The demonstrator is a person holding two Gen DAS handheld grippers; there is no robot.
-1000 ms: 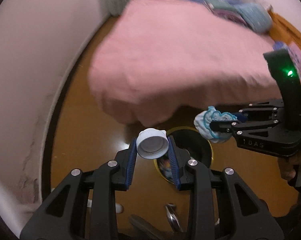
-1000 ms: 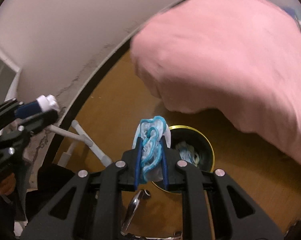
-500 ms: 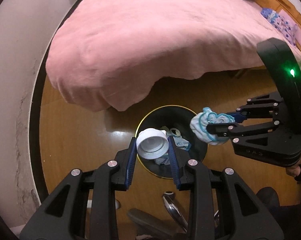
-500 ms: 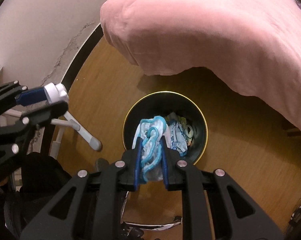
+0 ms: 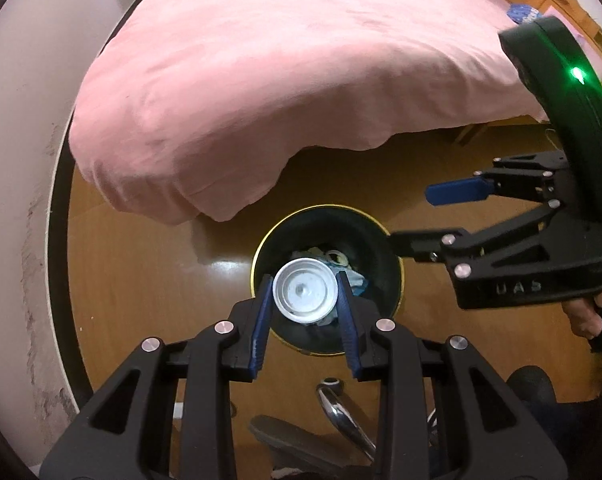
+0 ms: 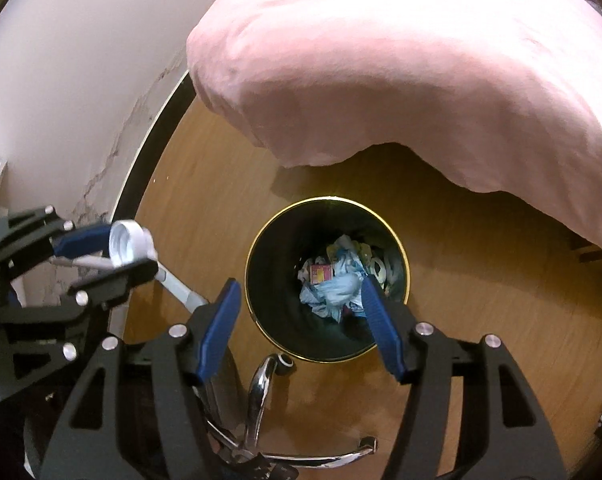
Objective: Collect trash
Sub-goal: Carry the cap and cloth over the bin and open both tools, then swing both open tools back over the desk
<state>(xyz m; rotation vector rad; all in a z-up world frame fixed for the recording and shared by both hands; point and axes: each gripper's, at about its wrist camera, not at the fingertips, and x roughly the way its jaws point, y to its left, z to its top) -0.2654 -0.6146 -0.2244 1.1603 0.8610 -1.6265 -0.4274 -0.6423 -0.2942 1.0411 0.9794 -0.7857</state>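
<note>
Left gripper [image 5: 305,294] clamped on a white plastic cap [image 5: 305,291], blue pads pressing both sides, cap's flat round face toward the camera; it hangs above the near-left part of the bin's mouth. Right gripper [image 6: 299,316] jaws are opening, spread wide, nothing between the pads; through the gap you look straight down into the black bin [image 6: 327,204] with its gold rim. Crumpled blue-and-white tissue wad [image 6: 337,290] lies on top of the heap at the bin's bottom, next to a small red-and-yellow wrapper [image 6: 321,273] and other paper scraps; cannot tell what the rest is. In the left view the right gripper [image 5: 421,218] comes in from the right edge, one finger over the bin's right rim, a hand [image 5: 589,310] on its grip. Bin stands on wooden floor [image 6: 481,288] close to the overhanging corner of a pink blanket [image 6: 421,64]; blanket edge does not cover the mouth. Chrome chair leg with caster [image 6: 267,380] sits just beside the bin's near rim, not over it. White tube frame [image 6: 181,288] on the floor near the wall [image 6: 69,64], to the bin's left.
</note>
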